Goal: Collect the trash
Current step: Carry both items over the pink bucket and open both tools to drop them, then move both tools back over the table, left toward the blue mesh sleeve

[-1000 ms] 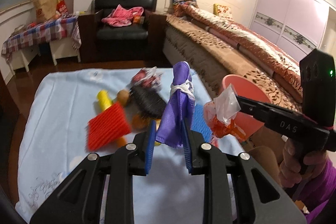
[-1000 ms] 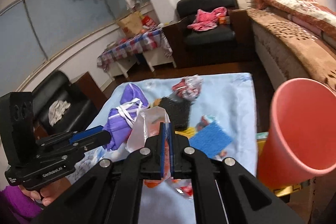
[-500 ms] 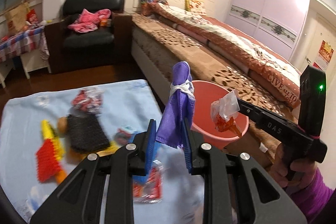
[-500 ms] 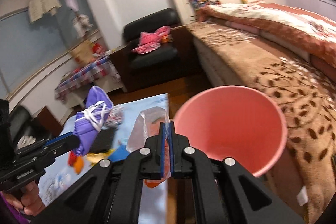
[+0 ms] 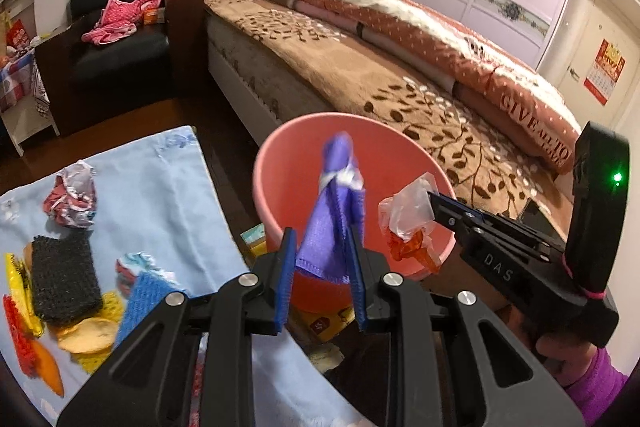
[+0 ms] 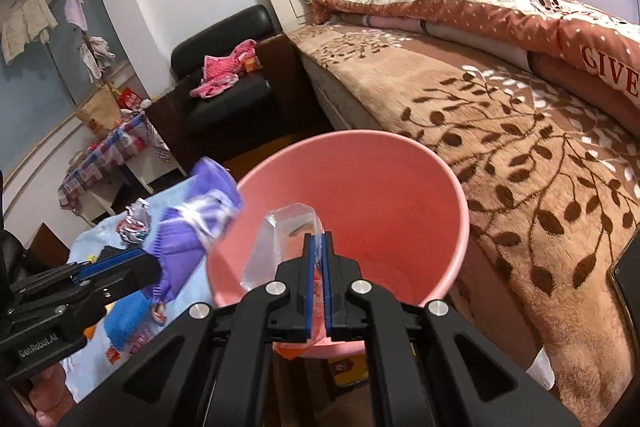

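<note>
Trash lies scattered on a pale blue cloth [image 5: 168, 203] spread over a low surface, and two more pieces are held in the air over a pink bucket [image 5: 280, 171] that stands just off the cloth's right edge, between it and the long side of a bed [image 5: 360, 67] with a brown leaf-patterned blanket. A black armchair [image 5: 120, 39] stands beyond the cloth's far edge, with pink clothing on its seat.

Near the cloth's left edge lie a black mesh scrubber [image 5: 64, 275], yellow and orange scraps beside it and a red mesh piece; a blue sponge [image 5: 140, 303] sits closer to the near right part, and a crumpled wrapper [image 5: 72, 199] lies toward the far left.

The left gripper [image 5: 322, 269] has its jaws a moderate way apart, closed on the lower hem of a purple cloth bag [image 5: 332, 219] that stands upright between the blue pads, over the bucket's near-left rim. The right gripper [image 6: 317, 287] has its jaws nearly together, pinching a clear plastic bag [image 6: 280, 243] with orange-red scraps at its bottom, over the bucket's near rim and mouth.
</note>
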`<state>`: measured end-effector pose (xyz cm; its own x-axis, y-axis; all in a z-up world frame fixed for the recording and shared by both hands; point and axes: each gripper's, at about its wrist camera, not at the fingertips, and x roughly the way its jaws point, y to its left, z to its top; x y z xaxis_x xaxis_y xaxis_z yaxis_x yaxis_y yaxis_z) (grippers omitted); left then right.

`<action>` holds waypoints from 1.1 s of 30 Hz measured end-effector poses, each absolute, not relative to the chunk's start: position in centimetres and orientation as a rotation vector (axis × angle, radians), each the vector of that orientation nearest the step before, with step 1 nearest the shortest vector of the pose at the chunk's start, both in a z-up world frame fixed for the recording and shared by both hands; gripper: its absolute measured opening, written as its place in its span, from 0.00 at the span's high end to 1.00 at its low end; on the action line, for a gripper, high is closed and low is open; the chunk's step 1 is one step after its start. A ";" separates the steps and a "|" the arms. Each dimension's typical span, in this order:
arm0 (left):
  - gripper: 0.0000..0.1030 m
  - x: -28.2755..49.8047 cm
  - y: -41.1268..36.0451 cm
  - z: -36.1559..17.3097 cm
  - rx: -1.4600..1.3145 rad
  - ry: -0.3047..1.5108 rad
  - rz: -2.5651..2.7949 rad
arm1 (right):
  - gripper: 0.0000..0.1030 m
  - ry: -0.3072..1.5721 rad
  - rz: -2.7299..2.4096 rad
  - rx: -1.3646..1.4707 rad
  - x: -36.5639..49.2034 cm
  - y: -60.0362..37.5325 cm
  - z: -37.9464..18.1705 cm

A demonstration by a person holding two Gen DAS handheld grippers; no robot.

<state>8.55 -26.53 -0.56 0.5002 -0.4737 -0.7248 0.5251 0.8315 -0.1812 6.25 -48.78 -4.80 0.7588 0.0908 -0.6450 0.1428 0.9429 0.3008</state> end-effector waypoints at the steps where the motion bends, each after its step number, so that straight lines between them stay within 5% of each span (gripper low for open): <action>1: 0.77 8.7 -26.9 -0.9 0.074 0.859 -0.607 | 0.97 0.719 -0.031 0.346 6.4 -48.8 -5.0; 9: 0.75 8.9 -28.0 -1.6 0.070 0.886 -0.615 | 0.96 0.741 -0.032 0.331 6.5 -48.8 -5.8; 12: 0.75 9.0 -27.5 -1.6 0.043 0.900 -0.613 | 0.89 0.742 -0.038 0.326 6.5 -48.7 -5.8; 16: 0.67 9.0 -26.8 -1.3 0.023 0.900 -0.604 | 0.66 0.734 -0.057 0.326 6.4 -48.7 -5.7; 33: 0.65 6.9 -18.1 2.6 0.002 0.778 -0.492 | 0.66 0.685 0.067 0.293 4.0 -43.2 -2.7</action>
<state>6.94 -18.06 2.59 0.6052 -0.4250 -0.6731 0.4266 0.8871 -0.1765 4.03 -43.23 -2.66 0.7743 0.1568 -0.6131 0.0346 0.9569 0.2885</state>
